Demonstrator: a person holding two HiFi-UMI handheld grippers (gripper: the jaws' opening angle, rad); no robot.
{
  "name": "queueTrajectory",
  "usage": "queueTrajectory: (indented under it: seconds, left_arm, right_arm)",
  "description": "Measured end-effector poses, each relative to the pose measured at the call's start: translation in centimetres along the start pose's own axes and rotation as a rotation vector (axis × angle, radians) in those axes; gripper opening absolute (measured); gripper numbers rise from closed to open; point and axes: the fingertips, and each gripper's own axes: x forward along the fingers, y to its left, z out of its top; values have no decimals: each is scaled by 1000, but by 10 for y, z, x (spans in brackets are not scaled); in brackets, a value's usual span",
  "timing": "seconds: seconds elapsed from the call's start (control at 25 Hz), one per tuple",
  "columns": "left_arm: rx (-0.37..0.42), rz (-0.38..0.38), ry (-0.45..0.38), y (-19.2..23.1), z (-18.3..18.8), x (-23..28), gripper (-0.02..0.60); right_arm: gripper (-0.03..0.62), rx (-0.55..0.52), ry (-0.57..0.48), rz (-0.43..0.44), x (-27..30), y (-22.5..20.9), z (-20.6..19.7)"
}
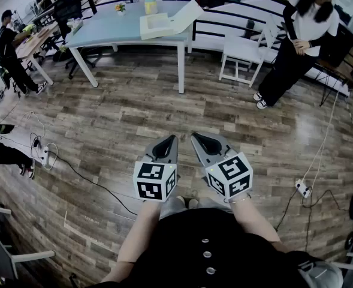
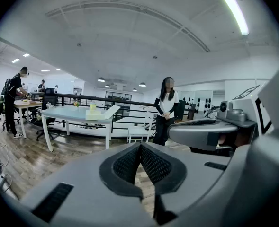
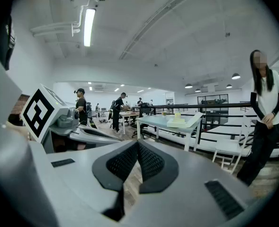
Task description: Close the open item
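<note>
A cream box (image 1: 156, 24) is sitting open at the right end of the tabletop (image 1: 104, 32), its lid (image 1: 187, 12) leaning back. Whatever it's holding is too far off to make out. The left gripper (image 1: 169, 141) and right gripper (image 1: 198, 139) are both hanging closed and empty, well apart from it.

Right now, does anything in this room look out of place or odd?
Only the pale box on the blue table: its lid stands open, tilted up toward the right in the head view. Nothing looks spilled or damaged.
</note>
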Motion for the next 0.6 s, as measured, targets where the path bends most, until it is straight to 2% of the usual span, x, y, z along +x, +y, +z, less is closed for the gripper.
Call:
queueTrajectory:
  seconds: [0.48, 0.6]
  left_arm:
    - [-15, 8, 29, 11, -7, -5, 18]
    - [-24, -26, -30, 15, 2, -5, 18]
  right_arm:
    - [2, 15, 31, 8, 11, 5, -6]
    - [3, 28, 8, 33, 17, 9, -3]
